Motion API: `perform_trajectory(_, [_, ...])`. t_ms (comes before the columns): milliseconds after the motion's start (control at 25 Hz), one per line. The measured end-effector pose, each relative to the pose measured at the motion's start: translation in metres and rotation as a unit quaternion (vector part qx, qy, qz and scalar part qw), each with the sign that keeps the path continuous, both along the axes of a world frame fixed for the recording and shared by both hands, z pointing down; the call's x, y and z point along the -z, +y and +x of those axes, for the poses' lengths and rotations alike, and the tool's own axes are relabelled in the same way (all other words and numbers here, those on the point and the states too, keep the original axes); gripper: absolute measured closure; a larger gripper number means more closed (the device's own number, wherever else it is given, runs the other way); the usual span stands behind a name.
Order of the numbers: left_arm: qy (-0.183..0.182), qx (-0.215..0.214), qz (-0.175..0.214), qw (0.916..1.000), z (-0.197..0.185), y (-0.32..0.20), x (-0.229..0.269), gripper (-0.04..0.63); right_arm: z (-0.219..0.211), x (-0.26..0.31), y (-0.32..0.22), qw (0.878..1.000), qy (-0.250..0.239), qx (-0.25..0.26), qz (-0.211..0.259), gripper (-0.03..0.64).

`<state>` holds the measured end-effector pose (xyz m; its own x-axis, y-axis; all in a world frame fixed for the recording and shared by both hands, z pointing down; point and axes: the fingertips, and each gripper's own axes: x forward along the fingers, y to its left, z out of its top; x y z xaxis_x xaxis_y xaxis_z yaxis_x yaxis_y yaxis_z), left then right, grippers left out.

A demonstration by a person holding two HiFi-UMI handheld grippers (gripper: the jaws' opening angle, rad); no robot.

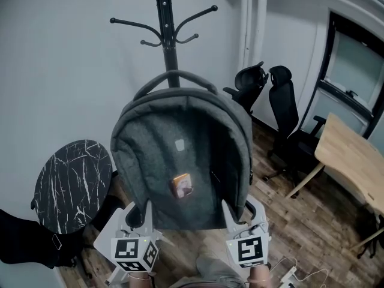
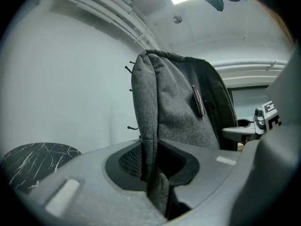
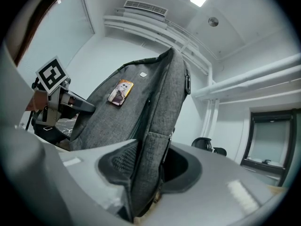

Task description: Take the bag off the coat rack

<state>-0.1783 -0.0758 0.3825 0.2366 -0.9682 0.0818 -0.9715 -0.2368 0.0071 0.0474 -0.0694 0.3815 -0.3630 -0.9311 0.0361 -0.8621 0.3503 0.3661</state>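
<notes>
A grey backpack [image 1: 180,155] stands upright between my two grippers, in front of the black coat rack [image 1: 165,17]. Its top handle [image 1: 174,74] crosses the rack's pole below the hooks, and no hook reaches into it. My left gripper [image 1: 147,212] is shut on the bag's lower left edge, my right gripper [image 1: 230,212] on its lower right edge. The left gripper view shows grey fabric [image 2: 174,102] pinched in the left gripper [image 2: 150,173]. The right gripper view shows the bag's side seam [image 3: 155,140] clamped in the right gripper [image 3: 146,173]. A small picture tag [image 1: 182,185] sits on the bag's front.
A round black marble table [image 1: 72,185] stands at the left by the wall. Two black office chairs [image 1: 288,119] and a light wooden desk [image 1: 351,158] are at the right. White cables [image 1: 294,270] lie on the wooden floor near my right hand.
</notes>
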Motion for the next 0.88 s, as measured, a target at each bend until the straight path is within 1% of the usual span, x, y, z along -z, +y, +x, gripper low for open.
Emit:
perform_trajectory(400, [-0.001, 0.0, 0.007, 1.0, 0.003, 0.024, 0.007, 0.526, 0.003, 0.006, 0.023, 1.0, 0.004, 0.002, 0.007, 0.483])
perform_trajectory(880, [0.001, 0.0, 0.011, 0.9999, 0.004, 0.059, 0.005, 0.526, 0.004, 0.005, 0.057, 1.0, 0.003, 0.003, 0.011, 0.483])
